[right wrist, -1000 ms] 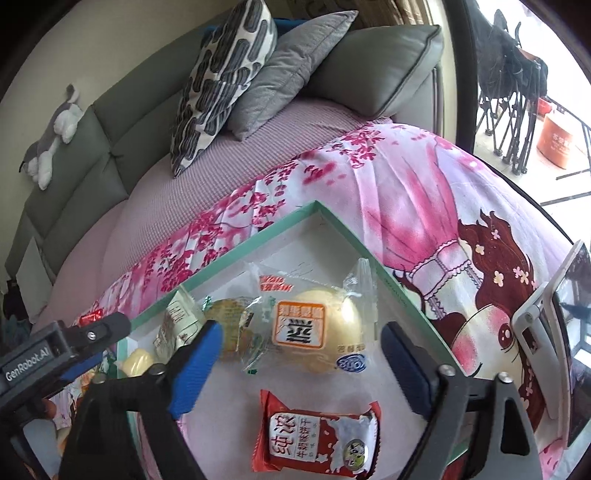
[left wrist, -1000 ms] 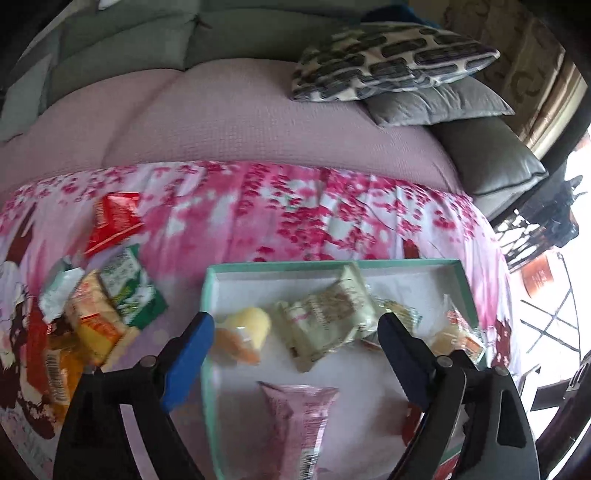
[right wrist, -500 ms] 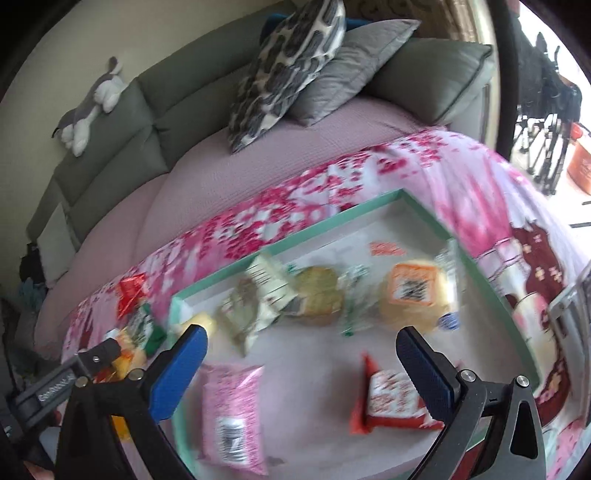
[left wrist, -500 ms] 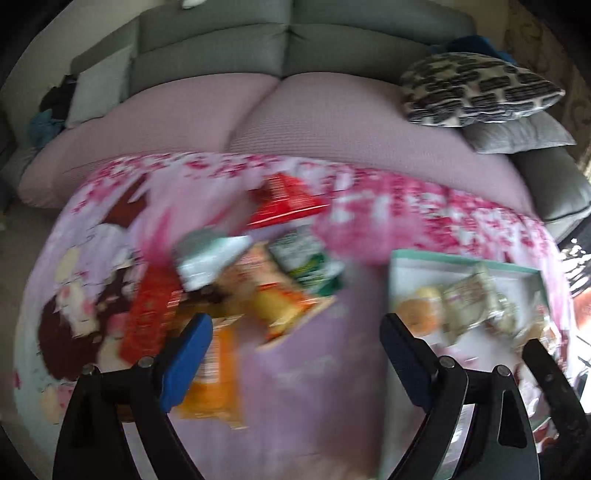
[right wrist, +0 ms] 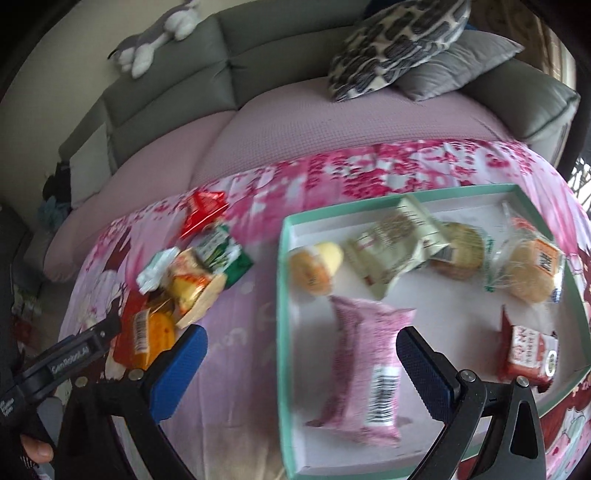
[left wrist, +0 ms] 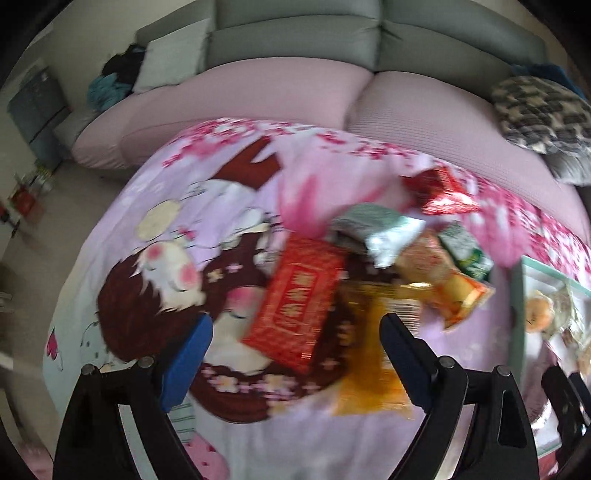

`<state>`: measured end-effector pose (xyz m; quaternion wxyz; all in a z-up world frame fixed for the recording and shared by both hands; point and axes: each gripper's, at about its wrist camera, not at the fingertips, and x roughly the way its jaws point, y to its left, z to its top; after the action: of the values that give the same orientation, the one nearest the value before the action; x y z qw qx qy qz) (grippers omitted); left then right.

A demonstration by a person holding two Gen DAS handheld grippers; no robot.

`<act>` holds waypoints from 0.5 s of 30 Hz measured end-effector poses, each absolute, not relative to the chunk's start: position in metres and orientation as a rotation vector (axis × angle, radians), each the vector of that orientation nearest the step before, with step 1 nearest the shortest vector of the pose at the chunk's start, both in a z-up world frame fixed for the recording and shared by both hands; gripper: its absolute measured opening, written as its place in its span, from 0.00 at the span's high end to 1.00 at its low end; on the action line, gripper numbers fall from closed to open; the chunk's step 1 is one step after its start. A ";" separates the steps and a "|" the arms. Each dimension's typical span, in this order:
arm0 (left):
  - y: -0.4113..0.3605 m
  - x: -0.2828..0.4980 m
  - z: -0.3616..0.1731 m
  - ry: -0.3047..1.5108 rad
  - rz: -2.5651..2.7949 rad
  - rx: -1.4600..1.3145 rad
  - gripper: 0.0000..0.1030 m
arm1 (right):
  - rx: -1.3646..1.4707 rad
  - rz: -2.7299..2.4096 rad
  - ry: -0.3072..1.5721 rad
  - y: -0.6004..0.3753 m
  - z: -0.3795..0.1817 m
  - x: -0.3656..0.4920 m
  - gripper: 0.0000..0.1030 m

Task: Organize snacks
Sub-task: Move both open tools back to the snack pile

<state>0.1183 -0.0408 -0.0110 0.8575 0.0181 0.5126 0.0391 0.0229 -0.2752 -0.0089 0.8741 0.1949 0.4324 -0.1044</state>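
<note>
A loose pile of snack packets lies on the pink cartoon-print cloth (left wrist: 166,229). My left gripper (left wrist: 295,354) hangs open just above the pile. A red packet (left wrist: 295,299) shows between its fingers and an orange packet (left wrist: 373,369) lies by the right finger, neither gripped. The green-rimmed tray (right wrist: 284,295) holds a pink packet (right wrist: 365,362), a yellow-orange cake (right wrist: 314,269), a pale green packet (right wrist: 395,247), wrapped round cakes (right wrist: 532,273) and a red packet (right wrist: 528,350). Empty and open, my right gripper (right wrist: 299,354) straddles the tray's left wall, the pink packet near its right finger.
A sofa with a pink cover (right wrist: 295,122) runs behind the cloth, with patterned and grey pillows (right wrist: 399,44) and a plush toy (right wrist: 155,33) on it. The cloth drops to the floor at the left (left wrist: 33,236). The left gripper's black body (right wrist: 70,360) shows beside the pile.
Both grippers swung left. The left one went from over the tray to over the loose pile. The right one went from the tray's right part to its left wall, jaws slightly wider.
</note>
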 end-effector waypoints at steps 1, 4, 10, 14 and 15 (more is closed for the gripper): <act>-0.037 0.119 -0.012 1.077 0.090 0.028 0.11 | 0.396 -0.204 0.907 -0.268 -0.010 0.025 0.00; -0.017 0.123 -0.015 1.085 0.124 -0.017 0.11 | 0.365 -0.169 0.917 -0.250 -0.013 0.030 0.00; 0.009 0.131 -0.024 1.115 0.153 -0.094 0.11 | 0.314 -0.135 0.944 -0.225 -0.022 0.040 0.00; 0.022 0.137 -0.035 1.158 0.166 -0.093 0.11 | 0.301 -0.109 0.951 -0.211 -0.026 0.044 0.00; 0.023 0.138 -0.037 1.163 0.166 -0.089 0.11 | 0.296 -0.101 0.953 -0.207 -0.027 0.045 0.00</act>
<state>0.1376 0.0229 -0.0367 0.8314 -0.0421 0.5486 0.0785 0.0449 -0.2068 -0.0269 0.8770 0.1417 0.4566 -0.0483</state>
